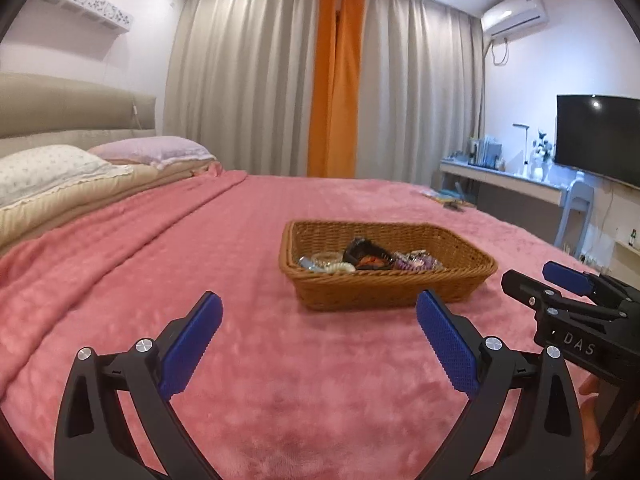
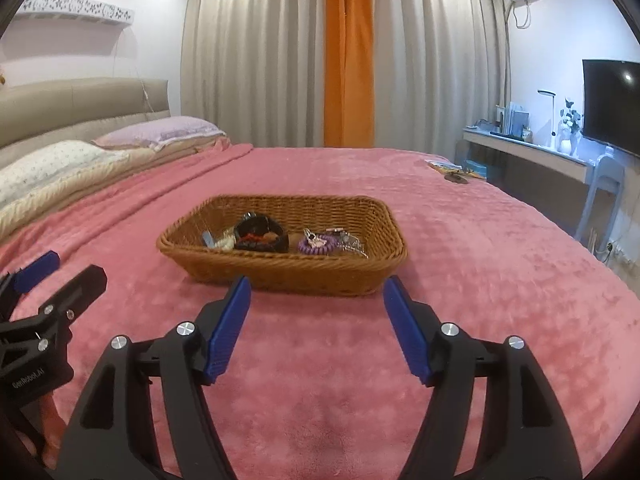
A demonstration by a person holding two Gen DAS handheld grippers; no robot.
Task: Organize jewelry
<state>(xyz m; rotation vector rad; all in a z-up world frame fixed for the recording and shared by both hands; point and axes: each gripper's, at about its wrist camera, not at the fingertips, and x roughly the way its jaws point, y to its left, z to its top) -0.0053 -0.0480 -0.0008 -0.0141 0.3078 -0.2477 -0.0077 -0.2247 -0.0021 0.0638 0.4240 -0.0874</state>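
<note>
A wicker basket (image 1: 384, 288) sits on the pink bedspread; it also shows in the right wrist view (image 2: 288, 270). Inside lie a black watch-like band (image 2: 262, 232), a purple coil hair tie (image 2: 316, 245), a pale coil tie (image 1: 340, 267) and other small pieces. My left gripper (image 1: 320, 308) is open and empty, hovering above the bed short of the basket's near left corner. My right gripper (image 2: 316, 292) is open and empty, just before the basket's near wall. Each gripper shows at the edge of the other's view.
The pink bedspread (image 2: 460, 280) covers a wide bed with pillows (image 1: 152, 150) and a headboard at the left. Small items (image 2: 456, 172) lie on the bed's far right corner. A desk (image 2: 528, 152), chair and TV stand at the right wall.
</note>
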